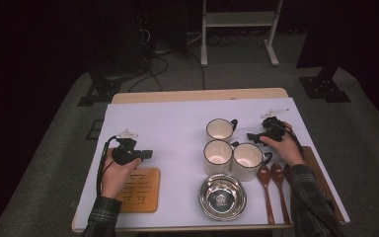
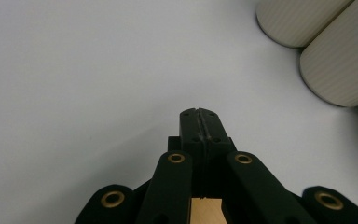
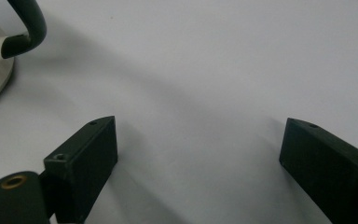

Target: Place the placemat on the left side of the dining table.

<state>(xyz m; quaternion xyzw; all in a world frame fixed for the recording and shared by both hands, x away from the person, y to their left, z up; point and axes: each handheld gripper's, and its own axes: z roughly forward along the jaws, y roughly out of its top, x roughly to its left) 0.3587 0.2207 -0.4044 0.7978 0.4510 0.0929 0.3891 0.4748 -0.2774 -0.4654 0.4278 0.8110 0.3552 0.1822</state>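
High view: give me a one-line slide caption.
Left gripper shut beside wooden board, right gripper open near three mugs, steel bowl, wooden spoons.

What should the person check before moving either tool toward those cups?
1. Right tool open wide enough for a handle: ok, jaws stand well apart.
2. Right tool empty: ok, bare white cloth between the jaws.
3. Cup handle near the right tool: ok, it lies just ahead, apart from the jaws.
4. Left tool ready to grasp: not ok, jaws shut with nothing between them.
5. Cups upright: ok, all three stand mouth up.
6. Cups empty: cannot tell for certain.
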